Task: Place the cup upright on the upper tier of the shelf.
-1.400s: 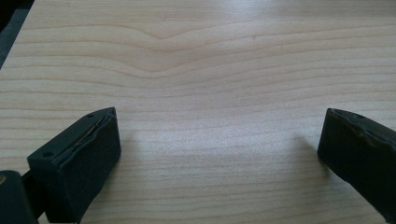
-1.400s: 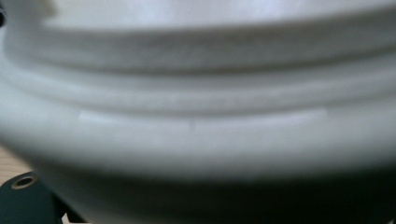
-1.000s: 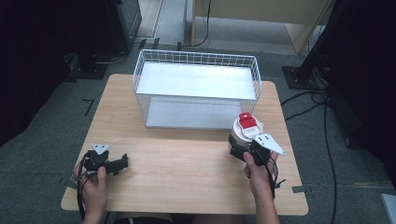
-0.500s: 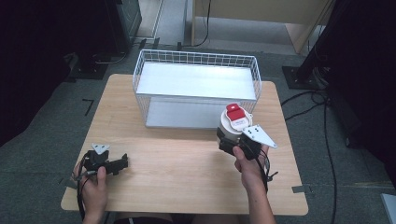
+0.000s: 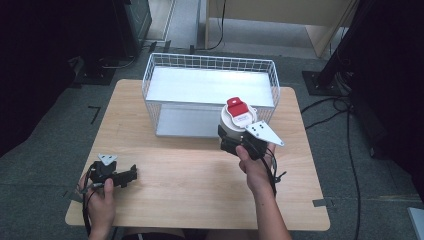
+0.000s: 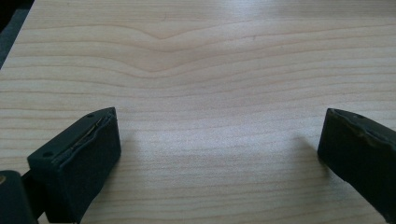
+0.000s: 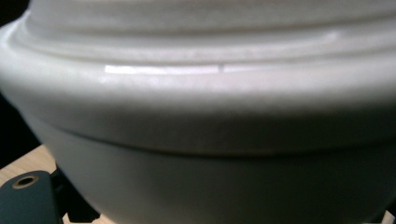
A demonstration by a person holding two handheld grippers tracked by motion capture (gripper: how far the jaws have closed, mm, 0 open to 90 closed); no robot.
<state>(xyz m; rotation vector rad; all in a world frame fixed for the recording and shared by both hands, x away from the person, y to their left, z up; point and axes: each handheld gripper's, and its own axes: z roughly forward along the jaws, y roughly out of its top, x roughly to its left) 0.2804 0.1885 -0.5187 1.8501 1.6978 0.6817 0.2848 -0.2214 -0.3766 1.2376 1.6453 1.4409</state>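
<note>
My right gripper point(image 5: 235, 142) clamps the white container point(image 5: 237, 120) near the wire basket point(image 5: 150, 80); my left gripper point(image 5: 131, 174) rests wide open, empty.

Right gripper point(image 5: 235, 141) holds white tub point(image 5: 238, 120) beside wire basket point(image 5: 210, 62).

White round tub with red lid point(image 5: 238, 119) sat w/ white wire basket point(image 5: 150, 80) just behind, on pale wooden table point(image 5: 200, 180); left gripper point(image 5: 131, 174) at front-left.

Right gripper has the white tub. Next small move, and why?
Probably carry it forward and up over the near rim of the white wire basket. The right gripper holds the white round container with the red lid at that rim, not yet inside. The left gripper rests open on the wooden table.
</note>
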